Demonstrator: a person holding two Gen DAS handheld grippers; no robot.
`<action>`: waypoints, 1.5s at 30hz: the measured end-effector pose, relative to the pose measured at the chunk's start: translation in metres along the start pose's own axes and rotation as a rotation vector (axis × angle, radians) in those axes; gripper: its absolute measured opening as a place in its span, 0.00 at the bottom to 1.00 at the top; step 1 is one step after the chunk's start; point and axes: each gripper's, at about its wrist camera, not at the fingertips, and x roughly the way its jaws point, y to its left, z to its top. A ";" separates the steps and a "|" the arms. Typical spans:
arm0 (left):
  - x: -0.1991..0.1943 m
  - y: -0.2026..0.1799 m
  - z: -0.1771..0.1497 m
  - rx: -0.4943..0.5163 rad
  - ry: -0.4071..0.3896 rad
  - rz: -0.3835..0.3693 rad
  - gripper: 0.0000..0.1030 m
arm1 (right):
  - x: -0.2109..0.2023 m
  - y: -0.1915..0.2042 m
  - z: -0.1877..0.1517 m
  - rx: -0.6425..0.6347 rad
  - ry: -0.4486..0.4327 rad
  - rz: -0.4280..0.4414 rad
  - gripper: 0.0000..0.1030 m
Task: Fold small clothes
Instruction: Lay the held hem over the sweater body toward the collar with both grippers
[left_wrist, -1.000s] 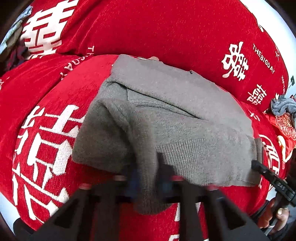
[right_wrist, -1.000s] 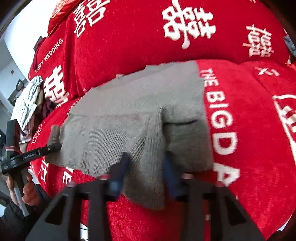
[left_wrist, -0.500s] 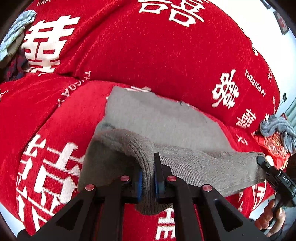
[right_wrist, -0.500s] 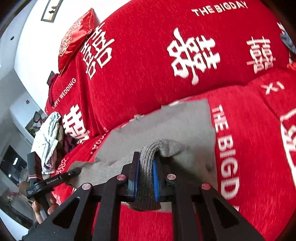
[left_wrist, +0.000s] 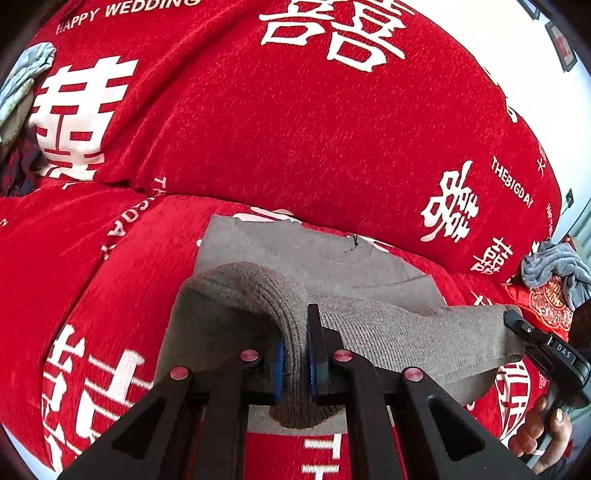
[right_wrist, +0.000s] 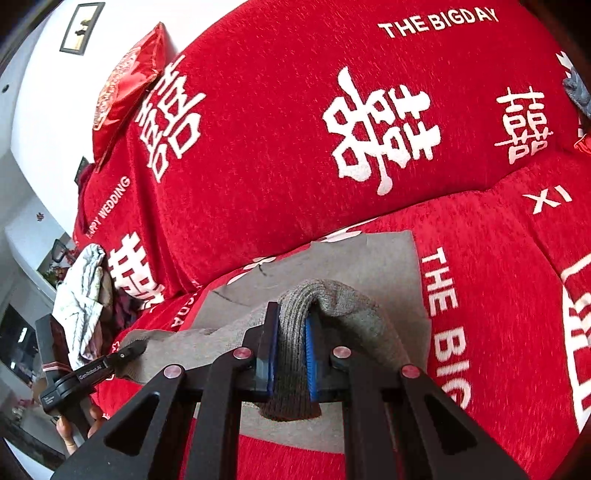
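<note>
Grey knit sweater (left_wrist: 332, 258): on red sofa cover (left_wrist: 295, 129), near hem raised. Left tongs (left_wrist: 295, 354) and right tongs (right_wrist: 290, 354) clamped on hem. Risk: uneven carry skewing the fold.

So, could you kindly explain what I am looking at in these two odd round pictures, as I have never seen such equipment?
No robot is here: a person holds a two-finger gripper in each hand, and each gripper carries a fisheye camera looking forward along its fingers, which is why the pictures bulge. One picture comes from the left gripper, the other from the right gripper; the black bars at the bottom are each gripper's own arms. A grey knitted sweater lies on a red sofa cover printed with white characters. Both grippers are shut on the sweater's ribbed edge, lifted above the part lying flat. Each camera also catches the other gripper. Other clothes are piled at the sofa's ends.
</note>
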 end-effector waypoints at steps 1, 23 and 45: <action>0.003 -0.001 0.003 0.003 0.006 0.003 0.10 | 0.003 -0.001 0.003 0.012 -0.002 -0.001 0.13; 0.089 -0.006 0.046 0.038 0.116 0.061 0.10 | 0.084 -0.031 0.039 0.037 0.109 -0.108 0.13; 0.158 0.010 0.043 0.038 0.203 0.112 0.11 | 0.147 -0.064 0.032 0.090 0.186 -0.160 0.13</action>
